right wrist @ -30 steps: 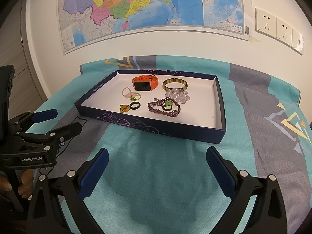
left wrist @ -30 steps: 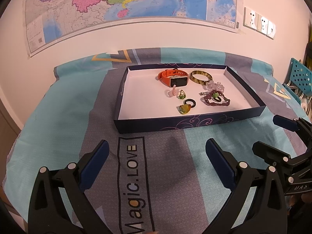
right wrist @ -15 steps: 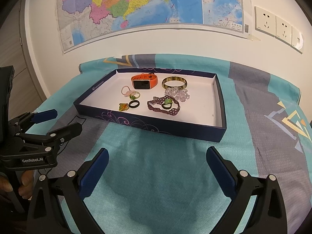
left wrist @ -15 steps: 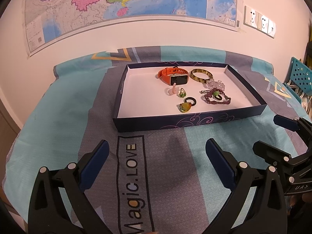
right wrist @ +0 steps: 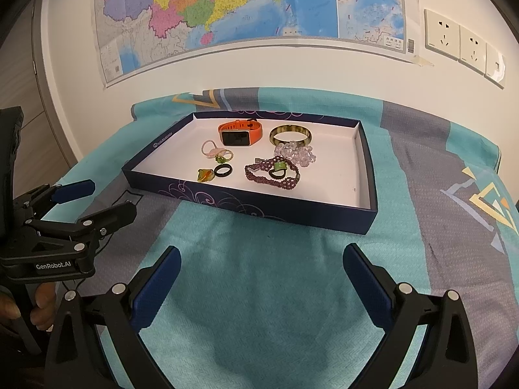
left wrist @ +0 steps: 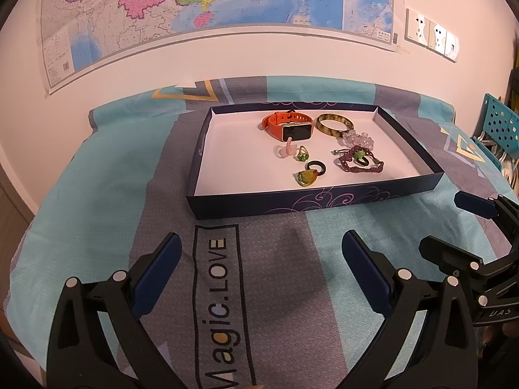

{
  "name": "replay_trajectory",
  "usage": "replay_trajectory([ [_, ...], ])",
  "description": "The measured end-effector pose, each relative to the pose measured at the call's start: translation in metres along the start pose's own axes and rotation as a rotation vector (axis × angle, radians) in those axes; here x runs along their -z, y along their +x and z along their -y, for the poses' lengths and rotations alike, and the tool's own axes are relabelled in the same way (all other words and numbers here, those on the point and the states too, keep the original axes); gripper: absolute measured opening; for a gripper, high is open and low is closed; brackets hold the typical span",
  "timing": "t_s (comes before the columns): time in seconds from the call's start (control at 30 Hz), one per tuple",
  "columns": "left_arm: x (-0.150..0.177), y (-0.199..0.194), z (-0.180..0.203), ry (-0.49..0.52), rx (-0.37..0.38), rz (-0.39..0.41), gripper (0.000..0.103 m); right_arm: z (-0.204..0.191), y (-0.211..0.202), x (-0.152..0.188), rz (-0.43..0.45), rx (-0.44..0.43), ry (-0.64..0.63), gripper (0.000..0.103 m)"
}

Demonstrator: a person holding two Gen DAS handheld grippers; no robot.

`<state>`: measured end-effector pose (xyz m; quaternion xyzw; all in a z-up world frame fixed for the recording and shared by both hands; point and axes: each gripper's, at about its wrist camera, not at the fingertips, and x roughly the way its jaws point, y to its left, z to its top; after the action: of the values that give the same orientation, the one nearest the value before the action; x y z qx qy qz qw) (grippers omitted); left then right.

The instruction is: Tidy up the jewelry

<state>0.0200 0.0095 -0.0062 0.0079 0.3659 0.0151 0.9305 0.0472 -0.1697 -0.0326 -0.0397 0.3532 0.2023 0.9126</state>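
1. Two hand-held grippers hung well short of the tray (left wrist: 311,201): the left hand-held gripper (left wrist: 261,259) and the right hand-held gripper (right wrist: 261,269) each had their jaws spread wide with nothing between them. The tray sat on a cloth-covered worktop (left wrist: 97,168), so a careless reach over its near wall could have shoved the whole box and slid everything inside.

2. One orange smartwatch (right wrist: 239,134) lay at the back of the tray beside the amber bangle (right wrist: 291,135). Both looked smooth and rounded, so I judged either could squirt out of the pads if pinched off-centre.

3. The purple bead bracelet (right wrist: 272,176) lay draped round a green-and-black ring (right wrist: 278,169), with the clear crystal beads (right wrist: 296,154) just behind, touching or nearly so. Lifting any one risked dragging its neighbours along.

4. The pink loop (right wrist: 211,149) lay against a small green ring (right wrist: 221,159), another tangle risk.

5. The black ring (right wrist: 223,170) touched the yellow-green ring (right wrist: 205,175). They were small and flat on the tray floor, so wide pads could have nudged them aside or taken both at once.
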Motion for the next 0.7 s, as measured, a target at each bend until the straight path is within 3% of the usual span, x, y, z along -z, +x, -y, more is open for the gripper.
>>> replay_trajectory([
  [0.7, 0.0014, 0.0009, 0.0020, 0.007, -0.001, -0.002, 0.097, 0.0008, 0.0013, 0.0005, -0.004, -0.001, 0.001, 0.097],
])
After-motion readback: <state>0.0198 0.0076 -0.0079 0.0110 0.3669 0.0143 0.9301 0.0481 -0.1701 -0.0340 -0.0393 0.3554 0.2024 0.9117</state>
